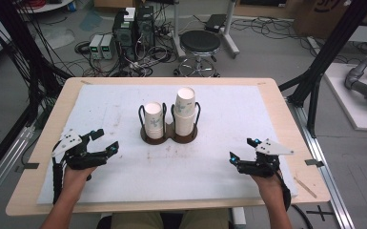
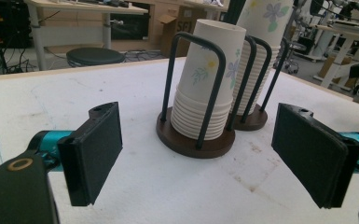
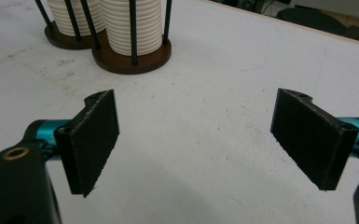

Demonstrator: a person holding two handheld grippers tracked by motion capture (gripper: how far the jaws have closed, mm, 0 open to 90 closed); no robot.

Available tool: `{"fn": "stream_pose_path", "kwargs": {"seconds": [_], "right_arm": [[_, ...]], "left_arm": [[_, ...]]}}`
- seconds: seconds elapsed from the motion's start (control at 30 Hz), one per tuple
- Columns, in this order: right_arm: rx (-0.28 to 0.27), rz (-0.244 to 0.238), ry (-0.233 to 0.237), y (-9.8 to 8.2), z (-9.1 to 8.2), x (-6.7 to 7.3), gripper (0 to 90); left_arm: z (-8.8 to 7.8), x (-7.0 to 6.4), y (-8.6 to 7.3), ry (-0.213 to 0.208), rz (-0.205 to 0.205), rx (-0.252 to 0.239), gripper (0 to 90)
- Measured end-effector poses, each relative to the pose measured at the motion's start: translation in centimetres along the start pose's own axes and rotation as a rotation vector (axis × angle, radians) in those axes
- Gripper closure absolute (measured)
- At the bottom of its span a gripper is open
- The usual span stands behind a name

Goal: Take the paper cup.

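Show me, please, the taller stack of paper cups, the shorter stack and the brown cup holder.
taller cup stack (image 1: 185, 112): high view, side of the stack.
shorter cup stack (image 1: 154, 119): high view, side of the top cup.
brown cup holder (image 2: 186, 140): left gripper view, front rim of its base.

white floral cups, brown holder

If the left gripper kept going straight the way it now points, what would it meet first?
Probably the nearer stack of white flower-printed paper cups in the dark brown two-ring wire holder: it sits centred between the open left gripper jaws, bare white mat before it. Depth is unclear.
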State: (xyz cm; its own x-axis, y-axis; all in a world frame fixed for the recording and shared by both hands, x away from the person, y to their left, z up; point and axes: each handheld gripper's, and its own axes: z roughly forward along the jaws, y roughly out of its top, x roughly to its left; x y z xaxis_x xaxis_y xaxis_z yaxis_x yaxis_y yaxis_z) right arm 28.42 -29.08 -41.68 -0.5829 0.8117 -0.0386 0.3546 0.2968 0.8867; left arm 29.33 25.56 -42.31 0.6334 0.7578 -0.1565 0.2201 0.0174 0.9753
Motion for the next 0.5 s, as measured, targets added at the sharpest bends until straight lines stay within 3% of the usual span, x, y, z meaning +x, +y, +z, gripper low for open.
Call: {"fn": "stream_pose_path", "kwargs": {"seconds": [0.33,0.5], "right_arm": [[-0.006,0.003,-0.003,-0.05,-0.24,0.22,15.7],[-0.003,0.003,-0.004,-0.09,-0.21,0.07,15.7]], "left_arm": [[0.39,0.1,-0.13,0.002,-0.03,-0.015,16.0],[0.29,0.05,-0.1,-0.002,-0.023,-0.012,16.0]]}}
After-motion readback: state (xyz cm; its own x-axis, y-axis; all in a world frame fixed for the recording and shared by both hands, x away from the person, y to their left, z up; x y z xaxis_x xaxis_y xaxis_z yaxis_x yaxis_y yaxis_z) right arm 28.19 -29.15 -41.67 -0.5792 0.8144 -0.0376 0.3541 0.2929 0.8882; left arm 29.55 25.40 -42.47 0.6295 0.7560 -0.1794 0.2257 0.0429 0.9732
